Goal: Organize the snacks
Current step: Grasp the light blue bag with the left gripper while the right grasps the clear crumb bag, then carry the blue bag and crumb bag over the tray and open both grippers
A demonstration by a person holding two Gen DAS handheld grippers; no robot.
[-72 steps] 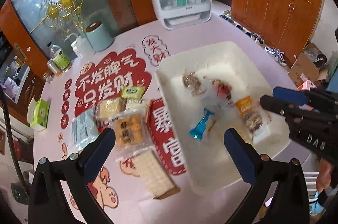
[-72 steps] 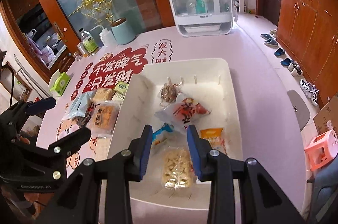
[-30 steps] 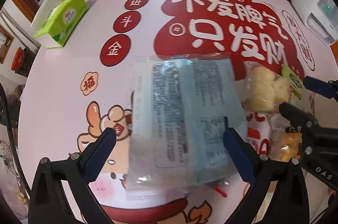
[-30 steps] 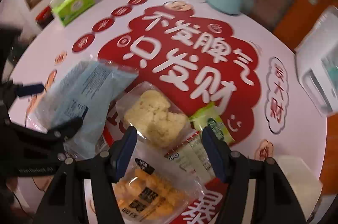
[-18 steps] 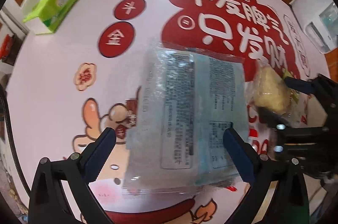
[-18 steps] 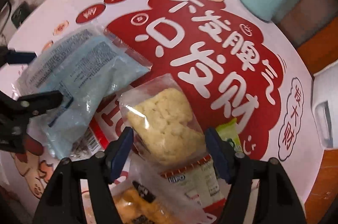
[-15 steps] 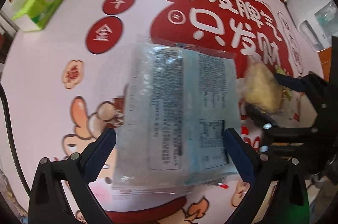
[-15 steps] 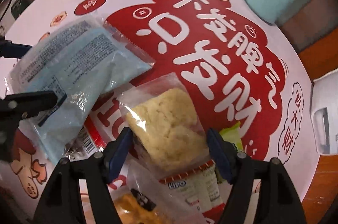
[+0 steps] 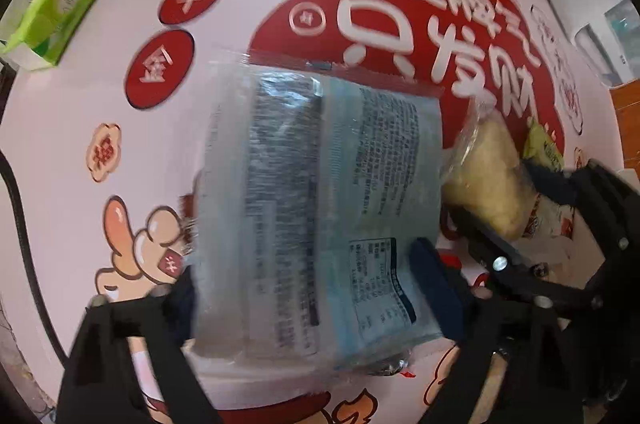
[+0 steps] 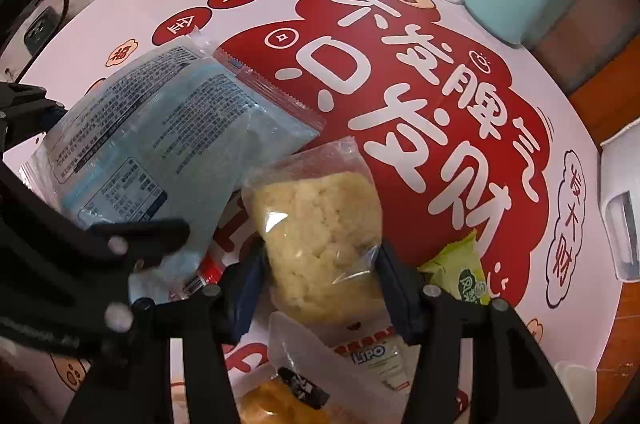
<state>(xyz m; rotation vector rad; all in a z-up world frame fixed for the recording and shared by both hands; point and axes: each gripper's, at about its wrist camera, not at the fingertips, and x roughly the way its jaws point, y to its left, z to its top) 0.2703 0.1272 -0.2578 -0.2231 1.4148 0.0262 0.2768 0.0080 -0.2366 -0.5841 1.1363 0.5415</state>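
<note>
On the pink printed worktop (image 10: 520, 71), the left gripper (image 9: 308, 288) is clamping its jaws across the large pale-blue plastic packet (image 9: 320, 207); the right gripper (image 10: 320, 284) is squeezing the clear bag of yellowish puffed cake (image 10: 320, 236). Slick film risks slipping; cake risks crumbling.

1. Blue packet (image 9: 320, 224) (image 10: 156, 143): big, flat, printed text side up, lying on table, left of the pile.
2. Clear bag w/ pale yellow puffed cake (image 10: 320, 236) (image 9: 492, 179): just right of blue packet, touching it.
3. Green packet (image 10: 460, 272): right of clear bag.
4. LIPO packet (image 10: 372, 356) & orange snack bag (image 10: 280, 404): nearest cam, partly under clear bag.
</note>
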